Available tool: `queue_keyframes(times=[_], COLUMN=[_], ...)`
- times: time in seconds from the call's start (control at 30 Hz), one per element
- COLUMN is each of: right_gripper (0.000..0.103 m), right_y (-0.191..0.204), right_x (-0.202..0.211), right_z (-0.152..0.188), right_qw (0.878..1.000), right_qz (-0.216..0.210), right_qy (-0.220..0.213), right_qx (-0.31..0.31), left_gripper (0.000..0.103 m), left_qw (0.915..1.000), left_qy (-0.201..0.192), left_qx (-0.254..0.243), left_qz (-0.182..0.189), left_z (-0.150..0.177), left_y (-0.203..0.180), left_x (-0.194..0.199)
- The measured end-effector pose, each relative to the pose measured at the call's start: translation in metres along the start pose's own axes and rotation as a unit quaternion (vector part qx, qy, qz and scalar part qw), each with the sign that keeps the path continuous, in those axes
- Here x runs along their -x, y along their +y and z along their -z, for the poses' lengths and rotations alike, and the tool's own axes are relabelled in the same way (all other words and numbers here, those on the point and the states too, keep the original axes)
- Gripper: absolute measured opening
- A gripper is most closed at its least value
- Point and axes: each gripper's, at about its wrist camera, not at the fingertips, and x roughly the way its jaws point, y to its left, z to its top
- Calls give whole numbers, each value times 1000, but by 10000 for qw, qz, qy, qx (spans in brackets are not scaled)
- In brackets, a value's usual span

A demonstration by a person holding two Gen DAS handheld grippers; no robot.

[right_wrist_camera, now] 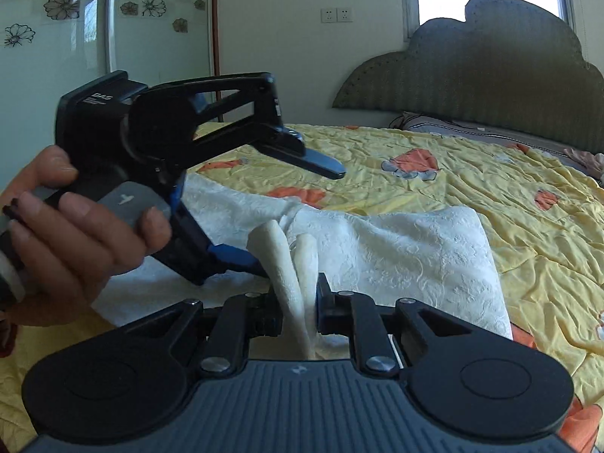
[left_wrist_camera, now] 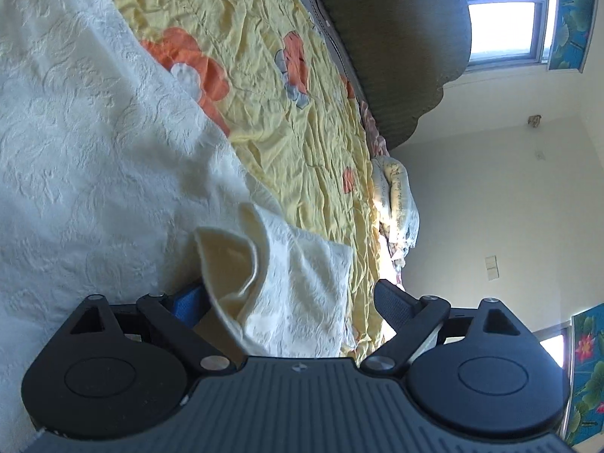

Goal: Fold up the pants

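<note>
Pants (right_wrist_camera: 396, 249) lie white on the bed (right_wrist_camera: 528, 226), long axis running from your right tongs (right_wrist_camera: 298, 302), pinched on a bunched edge, toward 1 o'clock, while your left tongs (right_wrist_camera: 294, 211) gape wide at 10 o'clock, gripping nothing.

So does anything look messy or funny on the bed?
A little. The white pants are not flat: one edge is bunched into thick rolls where the right gripper pinches it. The left gripper is wide open around another part. The yellow bedspread is wrinkled all over. Nothing looks torn or spilled.
</note>
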Motion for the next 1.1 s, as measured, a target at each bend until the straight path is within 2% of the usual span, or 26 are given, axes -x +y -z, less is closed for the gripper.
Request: queue_keyframes(times=[0.03,0.07,0.13,0.17,0.2,0.3,0.37,0.5,0.6,0.67,0.7,0.73,0.77,0.8,0.83,0.87,0.9,0.97,1.0,1.03,1.1], right_gripper=[15,15,16,16,16,16,16,16,16,16,16,16,20,23,31,34,34,34,34,35,35], right_y=[2,5,7,11,14,32,44,69,88,98,101,104,108,109,110,108,106,90,79,69,46], right_x=[2,3,-1,-3,-6,-15,-21,-37,-49,-56,-59,-62,-65,-66,-64,-57,-46,-24,-13,-7,-9], right_z=[0,1,0,-1,-2,-9,-14,-24,-26,-25,-23,-21,-20,-19,-18,-18,-20,-27,-32,-35,-40], right_qw=[10000,9999,9996,9993,9990,9980,9969,9927,9892,9875,9870,9868,9862,9862,9863,9859,9849,9839,9854,9877,9950], right_qz=[-25,-47,-41,6,32,-86,-205,-538,-766,-863,-876,-869,-869,-844,-817,-863,-1030,-1455,-1518,-1461,-986], right_qy=[-30,-41,52,74,104,44,-24,-142,-134,-116,-76,3,154,292,372,415,388,215,88,2,6], right_qx=[71,156,281,356,440,618,754,1067,1246,1317,1344,1369,1398,1394,1383,1372,1334,1020,762,558,163], left_gripper=[78,71,23,12,8,7,7,7,7,7,8,9,13,34,39,41,44,45,45,45,48], left_qw=[10000,9998,9980,9956,9927,9800,9729,9581,9424,9356,9348,9368,9400,9408,9395,9360,9292,9157,9078,9045,9035], left_qy=[-53,-87,-64,-48,-142,-550,-763,-1156,-1412,-1450,-1402,-1333,-1279,-1319,-1409,-1548,-1709,-1959,-2026,-2005,-1658], left_qx=[-47,-138,-460,-694,-925,-1537,-1755,-2018,-2246,-2340,-2314,-2240,-2128,-2035,-1991,-1971,-1989,-2081,-2186,-2263,-2392], left_qz=[-55,-138,-429,-627,-763,-1141,-1298,-1670,-2036,-2211,-2302,-2334,-2340,-2368,-2405,-2474,-2605,-2825,-2950,-3009,-3147], left_z=[-1,-3,-7,-8,-7,-6,-10,-16,-12,-11,-12,-14,-16,-17,-18,-20,-21,-24,-27,-30,-35], left_y=[-2,-4,-9,-12,-14,-23,-25,-23,-18,-12,-8,-4,0,2,3,3,1,-4,-9,-12,-17], left_x=[-1,-3,-4,-5,-2,15,29,57,73,76,76,76,78,82,87,94,100,109,111,110,98])
